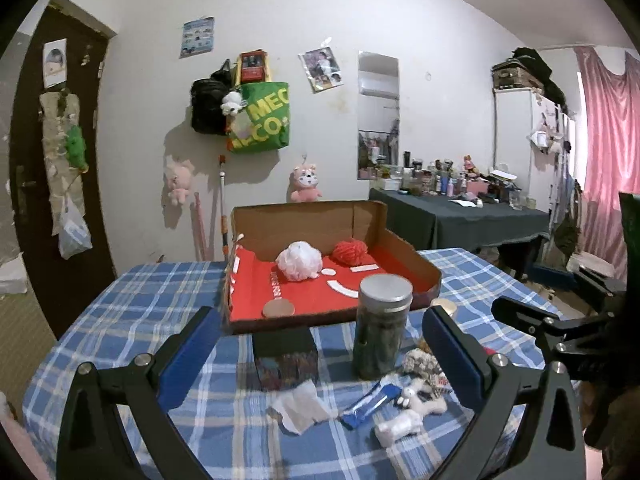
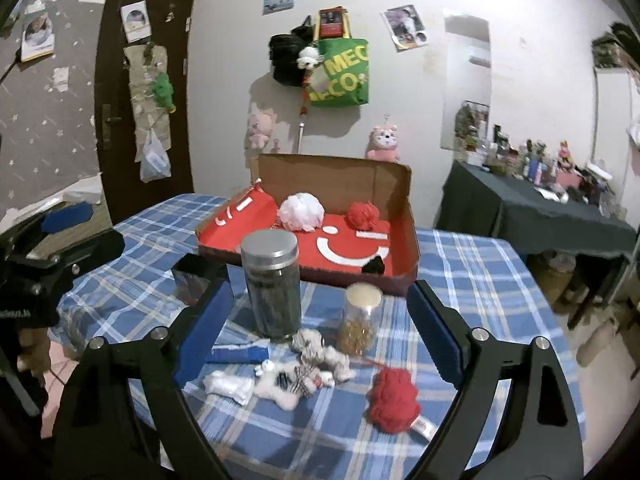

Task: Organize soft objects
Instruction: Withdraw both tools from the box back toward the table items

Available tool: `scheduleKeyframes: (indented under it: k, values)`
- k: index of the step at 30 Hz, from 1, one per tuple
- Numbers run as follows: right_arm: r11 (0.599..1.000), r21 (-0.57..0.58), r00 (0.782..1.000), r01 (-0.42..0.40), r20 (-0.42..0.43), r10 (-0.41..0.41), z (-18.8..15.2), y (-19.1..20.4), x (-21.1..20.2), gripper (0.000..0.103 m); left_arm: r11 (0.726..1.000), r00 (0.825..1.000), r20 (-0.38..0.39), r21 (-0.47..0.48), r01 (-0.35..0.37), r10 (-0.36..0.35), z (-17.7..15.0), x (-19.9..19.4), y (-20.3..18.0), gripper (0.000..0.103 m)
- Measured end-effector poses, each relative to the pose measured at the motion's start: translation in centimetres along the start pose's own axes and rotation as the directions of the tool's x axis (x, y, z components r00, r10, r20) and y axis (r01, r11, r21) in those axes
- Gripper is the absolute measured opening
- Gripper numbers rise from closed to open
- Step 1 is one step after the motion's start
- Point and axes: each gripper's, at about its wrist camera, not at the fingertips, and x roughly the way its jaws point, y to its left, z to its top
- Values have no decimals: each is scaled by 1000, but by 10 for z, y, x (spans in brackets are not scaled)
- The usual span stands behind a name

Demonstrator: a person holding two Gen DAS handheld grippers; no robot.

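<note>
A cardboard box (image 1: 424, 268) (image 2: 408, 216) with a red lining stands mid-table. In it lie a white mesh pouf (image 1: 299, 260) (image 2: 301, 212) and a red yarn ball (image 1: 350, 251) (image 2: 363, 216). In front lie a white plush toy (image 2: 288, 384) (image 1: 416, 400), a white rope toy (image 2: 324, 352), a white cloth roll (image 2: 228, 386) (image 1: 398, 426) and a red yarn ball (image 2: 394, 400). My left gripper (image 1: 320, 352) is open and empty above the table's near side. My right gripper (image 2: 320, 332) is open and empty above the soft toys.
A tall dark jar with a metal lid (image 1: 382, 328) (image 2: 272, 284), a small jar with a gold lid (image 2: 360, 316), a black box (image 1: 285, 358), a blue wrapper (image 1: 370, 404) and a tissue (image 1: 302, 406) stand on the blue checked tablecloth (image 1: 132, 304). A cluttered dresser (image 1: 460, 216) stands behind right.
</note>
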Motion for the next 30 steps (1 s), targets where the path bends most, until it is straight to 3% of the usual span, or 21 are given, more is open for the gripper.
scheduleKeyframes:
  k: [7, 16, 30]
  values:
    - [997, 28, 998, 66, -8, -65, -32, -2, 7, 90, 1000, 1000, -12, 2, -29, 29, -38, 7, -6, 103]
    - [993, 0, 991, 118, -69, -117, -62, -3, 26, 89, 999, 992, -120, -41, -30, 25, -66, 35, 1, 103]
    - [987, 55, 978, 151, -157, -141, -84, -31, 51, 89, 994, 962, -268, -74, -78, 55, -87, 79, 18, 103]
